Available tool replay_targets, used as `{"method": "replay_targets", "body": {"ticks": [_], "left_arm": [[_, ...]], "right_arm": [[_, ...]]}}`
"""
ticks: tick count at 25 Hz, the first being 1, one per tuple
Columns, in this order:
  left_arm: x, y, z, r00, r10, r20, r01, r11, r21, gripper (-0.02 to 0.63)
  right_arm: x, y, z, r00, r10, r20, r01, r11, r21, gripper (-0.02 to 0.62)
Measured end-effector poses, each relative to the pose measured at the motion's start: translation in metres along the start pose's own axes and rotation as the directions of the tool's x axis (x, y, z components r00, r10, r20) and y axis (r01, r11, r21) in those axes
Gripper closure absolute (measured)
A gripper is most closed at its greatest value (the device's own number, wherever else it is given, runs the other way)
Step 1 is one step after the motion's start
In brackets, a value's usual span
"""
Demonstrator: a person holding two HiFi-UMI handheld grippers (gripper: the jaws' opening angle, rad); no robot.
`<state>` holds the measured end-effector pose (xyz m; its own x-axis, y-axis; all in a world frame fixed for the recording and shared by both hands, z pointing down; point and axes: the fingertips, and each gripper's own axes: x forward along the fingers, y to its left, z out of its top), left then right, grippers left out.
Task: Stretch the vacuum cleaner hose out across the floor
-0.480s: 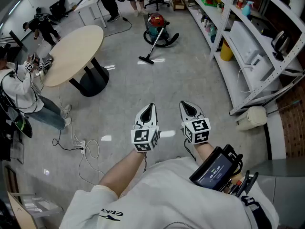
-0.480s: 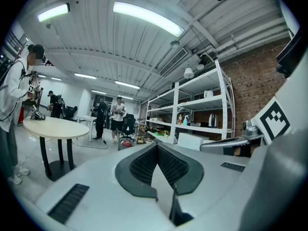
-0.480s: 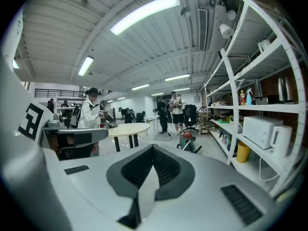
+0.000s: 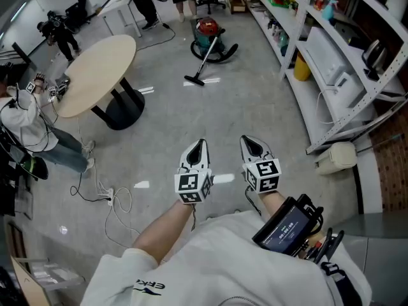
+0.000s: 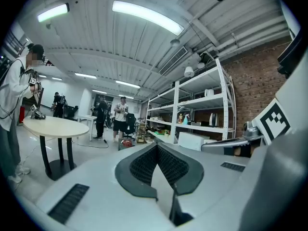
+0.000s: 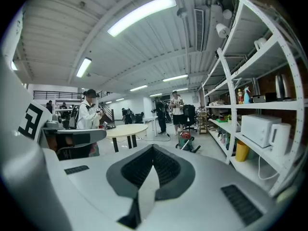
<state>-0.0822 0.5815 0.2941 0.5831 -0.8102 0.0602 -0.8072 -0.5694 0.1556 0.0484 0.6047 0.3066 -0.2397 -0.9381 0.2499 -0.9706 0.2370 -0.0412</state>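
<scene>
Well ahead across the grey polished floor [image 4: 255,107], just beside the white metal shelving [image 4: 331,75]: a red-topped, teal-bodied canister vacuum cleaner [image 4: 207,30], its black flexible hose [image 4: 224,55] curled in a loop close round the body, a pale rigid wand [image 4: 205,61] slanting down to a dark floor head [image 4: 194,80]. No part of the hose laid out straight yet; task judged not begun, only the approach in hand. Low in the head view, near the person's body: left tongs [image 4: 201,146] and right tongs [image 4: 250,144], side by side, both pressed fully together with nothing between the pads, well apart from the vacuum cleaner. Off to the left, a round beige-topped surface on a black pedestal [image 4: 102,69], clear of the direct way forward. Hose probably light, soft in bending yet springy, inclined to pull back into its coil and to drag the canister along if tugged hard. Corrugations, if present, probably a fair purchase for the pads; the smooth wand probably slippery. Best taken, at a guess, with one pair of tongs on the hose close to the wand end and the other nearer the canister or steadying the canister itself, then drawn away over the bare floor in the middle of the room. To be opened before any hold. Worth guarding against: a kink at the cuff, the canister rolling or tipping, the floor head snagging a shelving leg.
</scene>
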Motion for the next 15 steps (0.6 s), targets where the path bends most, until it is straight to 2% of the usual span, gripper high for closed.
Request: {"method": "replay_targets", "body": {"ticks": [8, 15], "left_arm": [[0.004, -0.006, -0.008, 1.000, 0.011, -0.013, -0.011, 1.000, -0.009, 0.604], [0.058, -0.042, -0.006, 0.999, 0.052, -0.018, -0.052, 0.998, -0.020, 0.604]], "right_arm": [[-0.002, -0.004, -0.002, 1.000, 0.017, 0.015, -0.017, 1.000, -0.001, 0.600], [0.008, -0.065, -0.001, 0.999, 0.051, -0.003, -0.051, 0.999, 0.008, 0.600]]}}
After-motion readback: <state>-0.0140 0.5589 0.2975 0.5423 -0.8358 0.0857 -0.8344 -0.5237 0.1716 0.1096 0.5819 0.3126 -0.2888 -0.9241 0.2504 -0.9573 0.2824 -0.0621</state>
